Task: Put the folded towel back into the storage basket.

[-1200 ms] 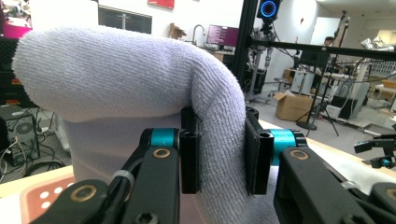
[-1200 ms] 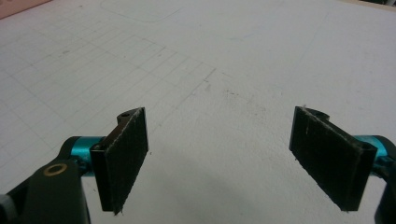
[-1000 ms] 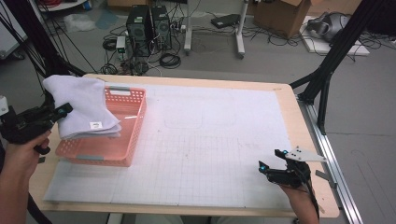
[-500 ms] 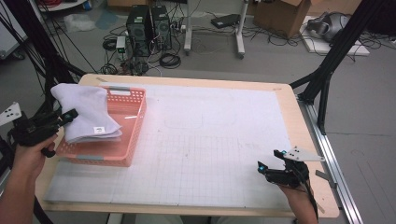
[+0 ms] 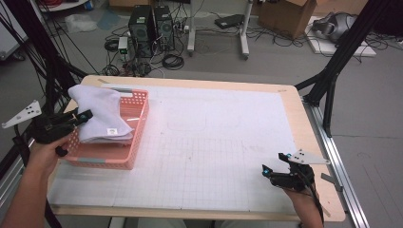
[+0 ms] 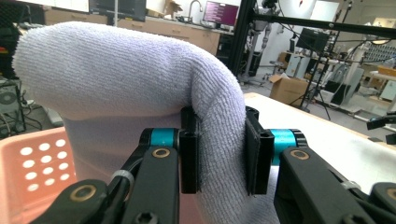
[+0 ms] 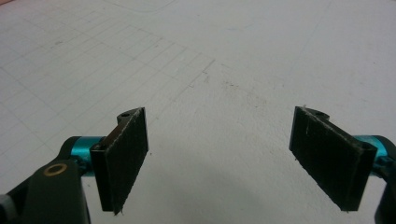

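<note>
White towel (image 6: 140, 79), thick, looped terry, folded over pink basket (image 5: 128, 156)

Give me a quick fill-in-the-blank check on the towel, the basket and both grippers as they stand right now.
1. The left gripper is shut on the white ____.
2. The towel hangs over a ____ plastic basket.
3. The right gripper has its jaws ____, with nothing between them.
4. It hovers over the gridded white ____.

Missing words: towel; pink; open; mat
</note>
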